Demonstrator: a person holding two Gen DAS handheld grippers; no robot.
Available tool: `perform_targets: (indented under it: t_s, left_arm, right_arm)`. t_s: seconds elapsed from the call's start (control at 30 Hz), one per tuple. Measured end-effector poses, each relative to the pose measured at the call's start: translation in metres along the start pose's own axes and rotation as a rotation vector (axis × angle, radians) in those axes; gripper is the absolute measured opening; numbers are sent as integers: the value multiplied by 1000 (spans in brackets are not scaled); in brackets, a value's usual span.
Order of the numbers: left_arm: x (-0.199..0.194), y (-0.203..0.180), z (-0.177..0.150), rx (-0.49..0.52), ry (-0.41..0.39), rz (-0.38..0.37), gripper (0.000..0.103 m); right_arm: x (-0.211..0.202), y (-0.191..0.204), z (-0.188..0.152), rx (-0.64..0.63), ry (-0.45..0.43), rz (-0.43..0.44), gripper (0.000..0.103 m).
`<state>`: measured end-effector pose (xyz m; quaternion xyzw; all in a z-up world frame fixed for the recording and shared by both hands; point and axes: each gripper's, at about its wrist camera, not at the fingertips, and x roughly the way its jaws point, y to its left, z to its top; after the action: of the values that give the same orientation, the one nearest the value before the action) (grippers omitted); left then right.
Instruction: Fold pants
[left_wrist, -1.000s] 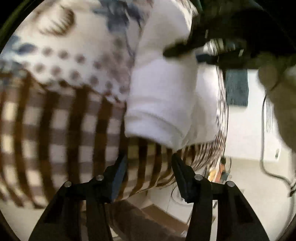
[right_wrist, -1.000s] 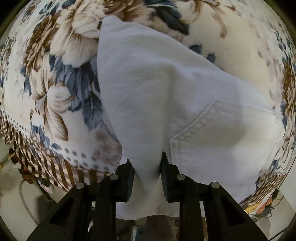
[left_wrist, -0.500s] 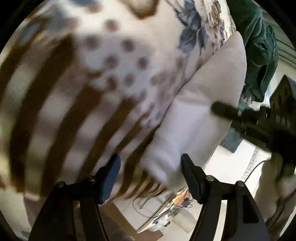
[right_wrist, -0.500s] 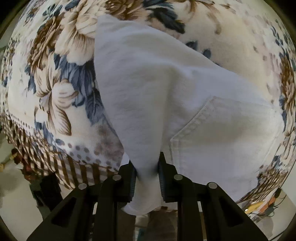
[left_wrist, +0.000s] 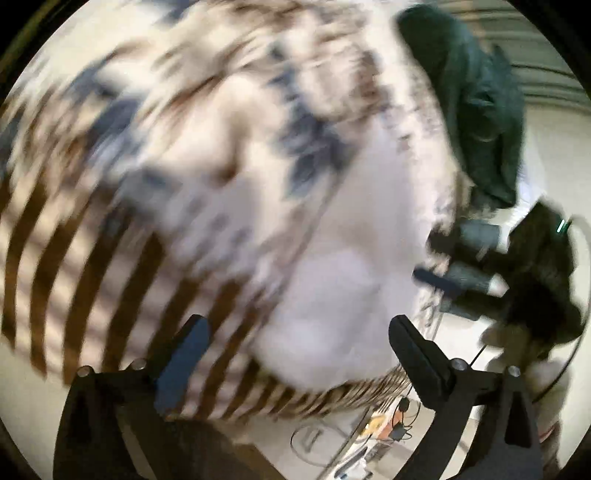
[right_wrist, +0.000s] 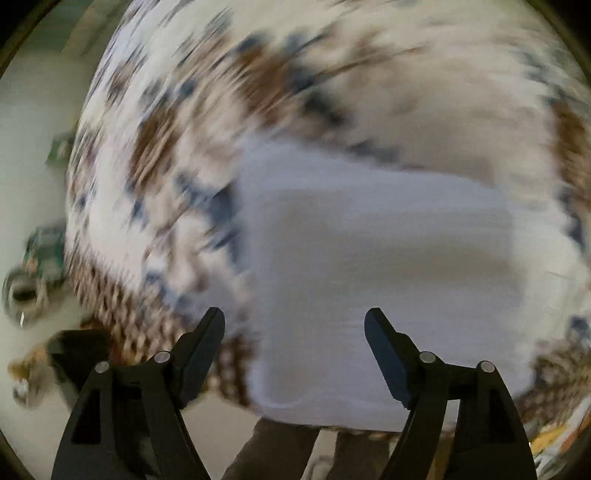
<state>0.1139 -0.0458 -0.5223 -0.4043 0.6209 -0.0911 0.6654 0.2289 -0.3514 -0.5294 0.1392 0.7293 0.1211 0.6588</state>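
Both jaws were wide open and held nothing: left gripper (left_wrist: 297, 338), right gripper (right_wrist: 294, 330). White pants (right_wrist: 373, 280) lay folded by the near edge of the flowery tablecloth (right_wrist: 369, 81).

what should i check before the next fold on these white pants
1. Right tool released: ok, fingers spread wide with nothing between them.
2. Left tool released: ok, open and holding nothing.
3. White pants resting on the floral tablecloth: ok, they lie as a compact folded shape.
4. Near edge of the pants on the table: not ok, in the right wrist view it reaches the table's front edge.
5. Fold neatness and creases: cannot tell, both views are motion blurred.
6. Left tool's path clear: cannot tell; the dark green garment sits at the far side, spacing unclear.
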Motion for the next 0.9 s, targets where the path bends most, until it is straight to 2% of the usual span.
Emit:
perform_targets:
  t_s: [0.1,0.2,0.33,0.4,0.43,0.53,0.63,0.7,0.73,0.77,0.8,0.83,0.9]
  left_arm:
    - [26,-29,16,65,17,11,100]
    - [65,-64,39,139,50,57,100]
    - [104,-87,70,192,63,101,100]
    - [114,-88,81,218,61,156,100]
    - [106,-81,79,228,68,181,100]
    - [104,-61,84,253,72,167,94]
    - [99,-55,84,253,65,154,93]
    - [96,-58,83,249,70,167,93]
    - [98,-62,84,246,75,173,93]
    - [95,-64,84,238,78,178,93]
    - [93,-67,83,232,82,173,93]
    - [97,-73,84,225,85,154,93]
    - [91,-82,76,212,87,100,93]
  right_arm:
    - [-29,-60,-14,145,-85,-21,80]
    - [-48,-122,-29,242,-152,-99,80]
    - [-63,-189,-47,332,-224,-156,80]
    - [-63,-220,-52,383,-250,-162,80]
    - [-63,-230,-52,400,-256,-159,80]
    - [-56,-250,-48,406,-282,-101,80]
    - [-38,-251,-32,379,-283,-46,80]
    - [-21,-249,-20,369,-266,26,80]
    - [-9,-249,-13,376,-239,70,76]
    - [1,-251,-9,385,-212,109,65]
    - [8,-251,-6,394,-202,141,46]
    - [13,-249,-3,398,-195,113,43]
    - [6,-238,-2,375,-251,70,37]
